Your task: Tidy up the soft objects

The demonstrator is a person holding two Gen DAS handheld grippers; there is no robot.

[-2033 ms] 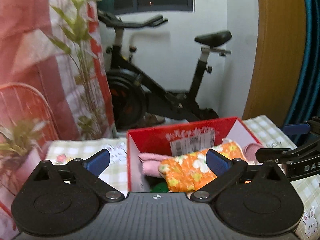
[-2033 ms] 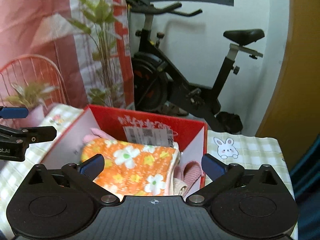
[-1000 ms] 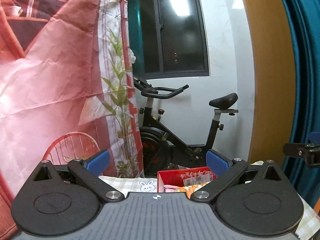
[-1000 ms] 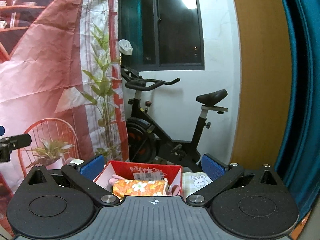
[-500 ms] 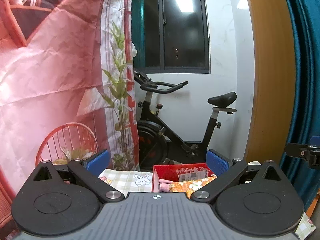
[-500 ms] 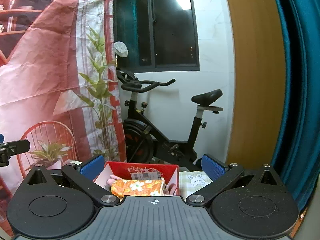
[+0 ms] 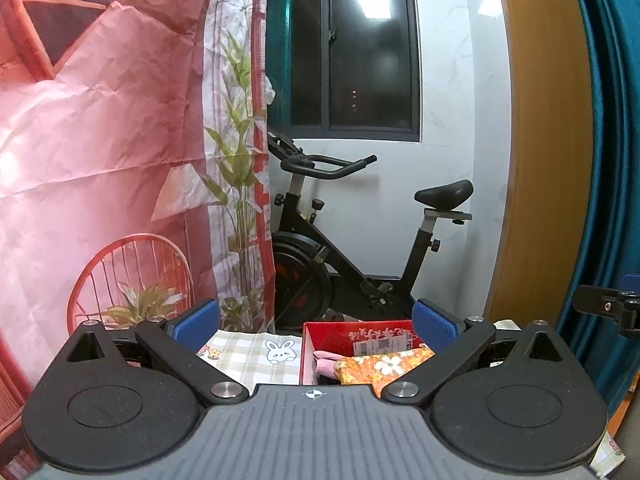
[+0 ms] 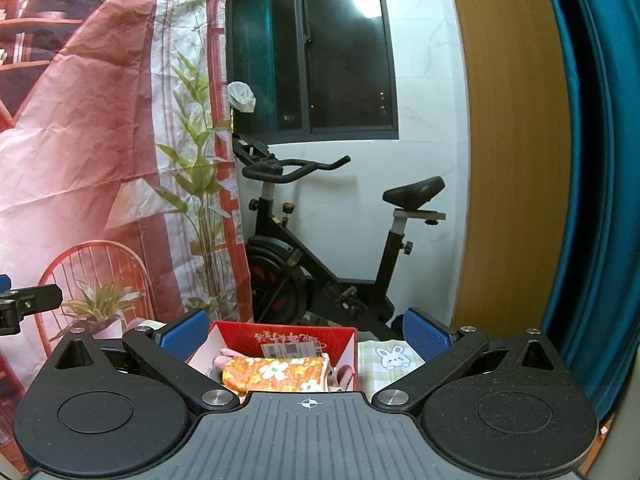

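A red cardboard box stands on a checked tablecloth with bunny prints. In the box lie an orange flowered cloth and a pink cloth under it. My left gripper is open and empty, held back from the box. My right gripper is open and empty, also back from the box. Each gripper's tip shows at the edge of the other's view.
A black exercise bike stands behind the table against a white wall. A pink printed backdrop hangs at the left. A wooden panel and blue curtain are at the right.
Both grippers have pulled back and up from the box, which now looks small and low. Over the last half second both views have barely shifted. Both stay open and empty.
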